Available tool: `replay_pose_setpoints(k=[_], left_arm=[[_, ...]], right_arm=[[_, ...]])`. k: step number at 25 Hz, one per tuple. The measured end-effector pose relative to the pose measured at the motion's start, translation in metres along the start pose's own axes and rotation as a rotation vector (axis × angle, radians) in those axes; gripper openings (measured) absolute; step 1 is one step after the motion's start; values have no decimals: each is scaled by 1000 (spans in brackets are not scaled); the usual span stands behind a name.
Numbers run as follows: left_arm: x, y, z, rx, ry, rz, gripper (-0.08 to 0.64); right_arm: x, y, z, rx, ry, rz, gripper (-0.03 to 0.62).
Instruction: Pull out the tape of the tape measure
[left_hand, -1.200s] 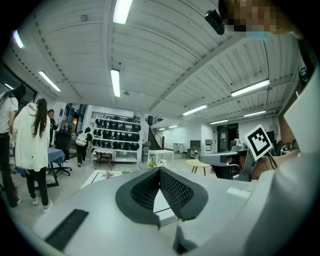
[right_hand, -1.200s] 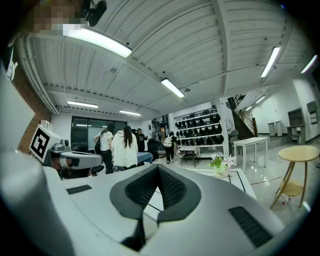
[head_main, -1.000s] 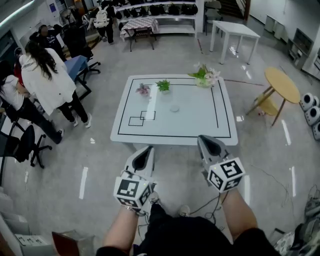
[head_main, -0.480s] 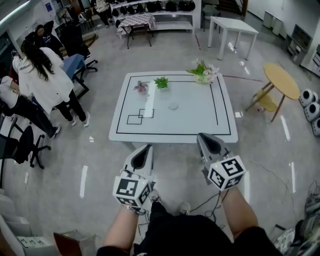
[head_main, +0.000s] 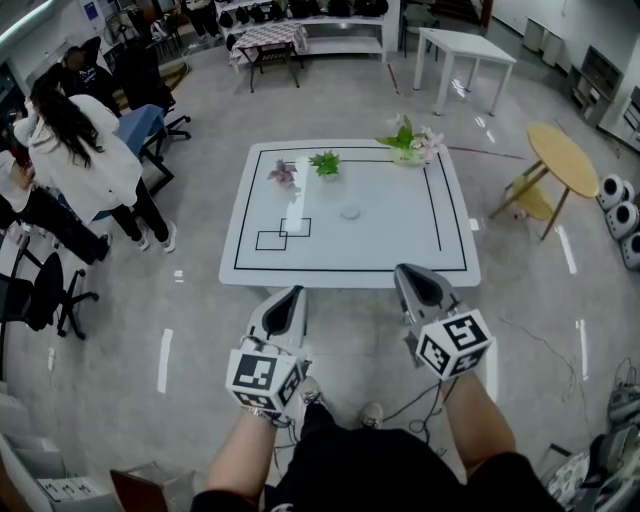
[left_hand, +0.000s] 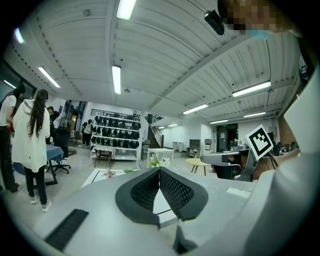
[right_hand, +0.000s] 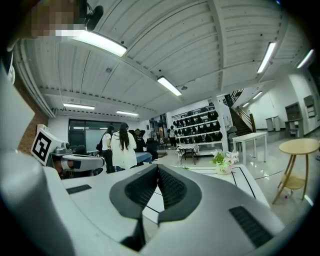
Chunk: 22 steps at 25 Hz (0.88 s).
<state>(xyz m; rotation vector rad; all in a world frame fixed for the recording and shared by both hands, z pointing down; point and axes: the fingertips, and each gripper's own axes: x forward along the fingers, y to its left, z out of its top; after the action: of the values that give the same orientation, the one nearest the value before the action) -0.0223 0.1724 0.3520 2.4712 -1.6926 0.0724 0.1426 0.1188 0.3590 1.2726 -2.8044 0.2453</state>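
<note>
The tape measure (head_main: 349, 212), a small pale round thing, lies near the middle of the white table (head_main: 260, 265) with black lines. Both grippers hang above the floor, short of the table's near edge, well apart from the tape measure. My left gripper (head_main: 290, 296) is shut and holds nothing; in the left gripper view (left_hand: 159, 171) its ribbed pads meet. The right gripper (head_main: 415, 275) is likewise shut and empty, its jaws pressed together in the right gripper view (right_hand: 157, 167). The tape measure cannot be made out in either gripper view.
On the table's far edge stand a green plant (head_main: 326, 166), a small pink flower (head_main: 285, 175) and a flower pot (head_main: 408, 145). A round wooden table (head_main: 563, 165) is at the right, a white desk (head_main: 463, 50) behind. People (head_main: 75, 150) and office chairs (head_main: 40, 290) are at the left.
The head view has shifted slightly, so the table sits a little higher in the picture. The people at the left have moved. Both grippers keep their place and stay shut.
</note>
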Motion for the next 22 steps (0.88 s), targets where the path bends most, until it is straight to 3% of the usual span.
replay_pose_setpoints(k=[10,18,22], left_arm=[[17,47,4,28,21,-44,8],[43,92,2,40,32,-105,160],[55,111,1,35,48,-146,192]], right_arm=[[47,11,0,4,17,-29,62],[95,15,1,-19,19,-73,147],[116,17,2,-24,27,-97,174]])
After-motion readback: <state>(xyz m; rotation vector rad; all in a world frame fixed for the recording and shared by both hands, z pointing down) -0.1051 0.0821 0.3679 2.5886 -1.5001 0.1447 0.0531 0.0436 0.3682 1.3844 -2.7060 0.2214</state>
